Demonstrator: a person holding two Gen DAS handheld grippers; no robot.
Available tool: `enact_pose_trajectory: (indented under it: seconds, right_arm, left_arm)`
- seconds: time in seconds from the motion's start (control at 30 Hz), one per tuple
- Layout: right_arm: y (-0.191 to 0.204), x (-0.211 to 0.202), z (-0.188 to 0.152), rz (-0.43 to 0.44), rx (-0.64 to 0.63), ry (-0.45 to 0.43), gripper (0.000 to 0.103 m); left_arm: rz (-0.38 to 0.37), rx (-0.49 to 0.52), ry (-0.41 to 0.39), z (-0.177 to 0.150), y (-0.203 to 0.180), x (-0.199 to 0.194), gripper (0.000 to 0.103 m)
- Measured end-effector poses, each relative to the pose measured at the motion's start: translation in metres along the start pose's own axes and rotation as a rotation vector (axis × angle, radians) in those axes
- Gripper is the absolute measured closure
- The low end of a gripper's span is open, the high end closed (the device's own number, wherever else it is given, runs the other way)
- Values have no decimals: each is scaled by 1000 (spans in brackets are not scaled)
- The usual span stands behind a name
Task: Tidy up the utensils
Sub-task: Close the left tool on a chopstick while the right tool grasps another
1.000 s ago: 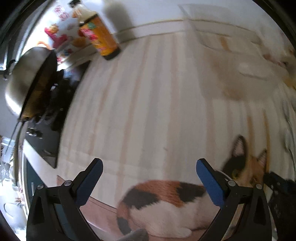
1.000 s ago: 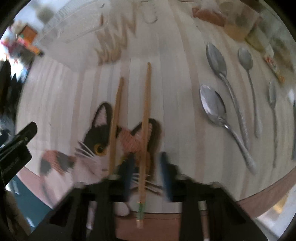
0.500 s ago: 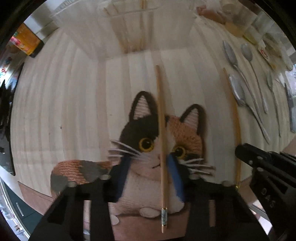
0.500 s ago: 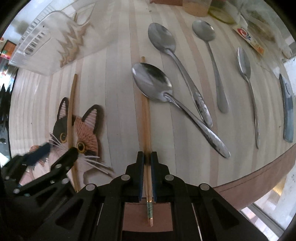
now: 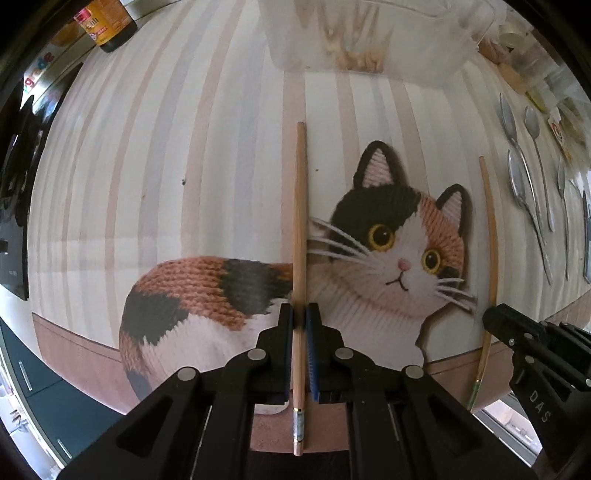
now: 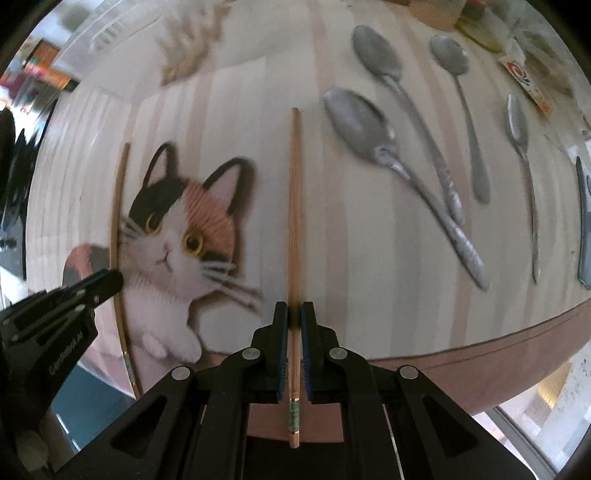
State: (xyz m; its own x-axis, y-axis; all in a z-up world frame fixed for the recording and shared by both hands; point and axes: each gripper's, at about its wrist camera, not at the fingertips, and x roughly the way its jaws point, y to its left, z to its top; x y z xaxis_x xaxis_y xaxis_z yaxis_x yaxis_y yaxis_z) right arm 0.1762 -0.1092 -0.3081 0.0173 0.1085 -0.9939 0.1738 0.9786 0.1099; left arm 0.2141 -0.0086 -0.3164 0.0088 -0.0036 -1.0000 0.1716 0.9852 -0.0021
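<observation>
The left gripper (image 5: 300, 317) points down at the table (image 5: 147, 166), and its jaws, which have just been closing, now pinch a wooden chopstick (image 5: 298, 221) near its banded end. The stick runs straight away from the camera, across the back of the cat (image 5: 369, 258) printed on the mat. At the far edge of the left view stands a clear plastic bin (image 5: 369, 37), and a brown bottle (image 5: 110, 26) sits at the upper left.

The right gripper (image 6: 293, 314) also points down, its jaws closed tight on a second chopstick (image 6: 294, 206), again near the banded end. This stick lies just right of the cat's head and left of the spoons (image 6: 369, 125). Those spoons rest side by side on the table with handles toward the camera; the two largest cross at their handles, and two slimmer ones lie further right. A dark flat utensil shows at the right edge, too cut off to name.

Each gripper appears at the edge of the other's view, so the two chopsticks run near each other, roughly parallel, with the cat's head between them. Whether either stick is lifted off the mat I cannot tell.
</observation>
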Motion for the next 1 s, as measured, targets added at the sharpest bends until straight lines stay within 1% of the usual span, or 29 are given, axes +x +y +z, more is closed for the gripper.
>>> enact_pose_trajectory:
  seconds: [0.07, 0.2, 0.23, 0.27, 0.3, 0.33, 0.37, 0.4, 0.47, 0.63, 1.0]
  right_arm:
    - [5, 1, -9, -6, -12, 4, 95]
    - [2, 4, -5, 17, 2, 40, 95]
    - [2, 4, -6, 21, 4, 47, 95]
    - [3, 5, -7, 22, 1, 54, 95]
    - [1, 4, -3, 23, -1, 59, 95]
    - [-4, 4, 1, 22, -3, 62, 95]
    - [-12, 9, 16, 21, -7, 64, 95]
    - [-14, 10, 16, 19, -10, 65, 95]
    - [-14, 4, 15, 17, -13, 66, 95]
    - [-4, 5, 6, 6, -28, 71, 95]
    - [2, 8, 6, -9, -49, 75, 95]
  left_arm:
    - [2, -1, 1, -4, 0, 0, 98]
    - [1, 1, 6, -10, 1, -2, 98]
    - [0, 5, 8, -6, -1, -2, 98]
    - [0, 9, 9, -8, 0, -3, 98]
    - [1, 13, 10, -11, 2, -5, 98]
    - [3, 20, 12, -6, 3, -4, 98]
    - [5, 29, 14, -6, 3, -4, 98]
    - [5, 31, 15, -4, 3, -4, 98]
    - [5, 34, 17, 0, 0, -1, 98]
    - [7, 29, 11, 2, -2, 2, 98]
    - [7, 14, -7, -10, 2, -2, 98]
